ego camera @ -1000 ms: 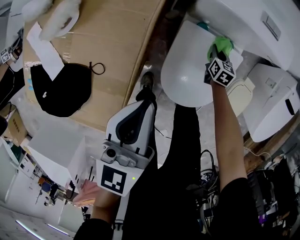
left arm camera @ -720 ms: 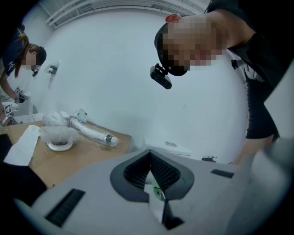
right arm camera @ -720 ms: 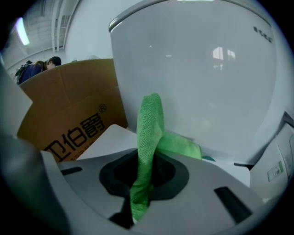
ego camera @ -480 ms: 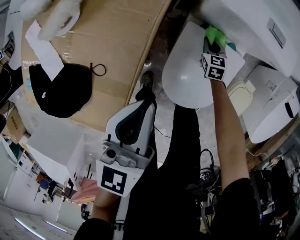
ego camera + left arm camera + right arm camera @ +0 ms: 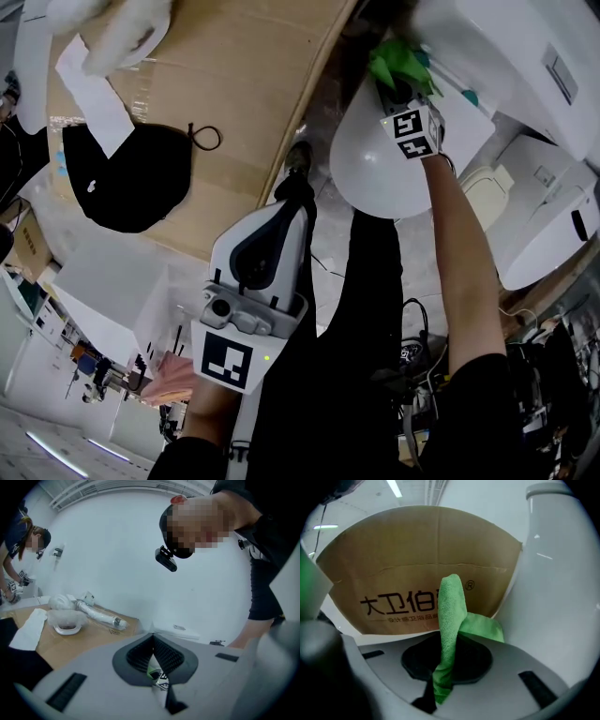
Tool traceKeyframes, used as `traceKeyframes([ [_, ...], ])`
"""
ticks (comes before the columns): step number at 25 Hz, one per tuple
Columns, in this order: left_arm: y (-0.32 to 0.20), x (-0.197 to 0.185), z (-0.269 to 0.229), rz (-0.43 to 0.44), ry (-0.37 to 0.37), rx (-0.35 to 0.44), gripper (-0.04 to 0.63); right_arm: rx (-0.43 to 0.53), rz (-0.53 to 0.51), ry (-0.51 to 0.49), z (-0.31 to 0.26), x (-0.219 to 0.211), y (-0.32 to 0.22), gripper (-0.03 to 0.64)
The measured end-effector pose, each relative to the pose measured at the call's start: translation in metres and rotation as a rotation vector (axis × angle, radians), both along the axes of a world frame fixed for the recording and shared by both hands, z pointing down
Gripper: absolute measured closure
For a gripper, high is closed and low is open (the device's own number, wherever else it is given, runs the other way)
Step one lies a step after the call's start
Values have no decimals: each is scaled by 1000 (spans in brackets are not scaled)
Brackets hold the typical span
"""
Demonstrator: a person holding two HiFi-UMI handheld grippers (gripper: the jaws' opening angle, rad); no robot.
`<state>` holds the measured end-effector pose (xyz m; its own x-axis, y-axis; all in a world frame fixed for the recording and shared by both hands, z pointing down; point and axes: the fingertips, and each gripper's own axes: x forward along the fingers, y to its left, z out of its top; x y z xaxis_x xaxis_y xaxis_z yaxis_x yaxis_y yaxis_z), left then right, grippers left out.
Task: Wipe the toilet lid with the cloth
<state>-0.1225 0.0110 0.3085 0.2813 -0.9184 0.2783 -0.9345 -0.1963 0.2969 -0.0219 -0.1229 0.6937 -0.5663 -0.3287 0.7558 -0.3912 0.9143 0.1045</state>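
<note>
The white oval toilet lid (image 5: 370, 164) lies closed at the top right of the head view. My right gripper (image 5: 395, 89) is over the lid's far edge, shut on a bright green cloth (image 5: 397, 58) that bunches out beyond the jaws. In the right gripper view the cloth (image 5: 450, 630) stands up from the shut jaws, with the white toilet (image 5: 555, 602) at the right. My left gripper (image 5: 295, 192) is held low over the floor, away from the toilet. In its own view the left gripper (image 5: 152, 641) has its jaws shut, holding nothing.
A big cardboard sheet (image 5: 225, 103) lies left of the toilet, with a black bag (image 5: 131, 183) and white paper (image 5: 94, 98) on it. A printed cardboard box (image 5: 408, 592) stands ahead of the right gripper. Other white toilets (image 5: 553, 216) crowd the right side. Cables (image 5: 417, 352) lie below.
My right gripper has carried the green cloth leftward and farther along the lid's back edge. The left gripper has stayed where it was.
</note>
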Motion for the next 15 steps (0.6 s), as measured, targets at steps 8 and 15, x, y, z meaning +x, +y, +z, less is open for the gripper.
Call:
traceKeyframes([
  [8,1,-12,-3,1,9,14,594,-15,-167,20,10,-8,73,568],
  [15,12,-22,-2,12,16,16,594,-62,-145,-6,13,-13,131,568],
])
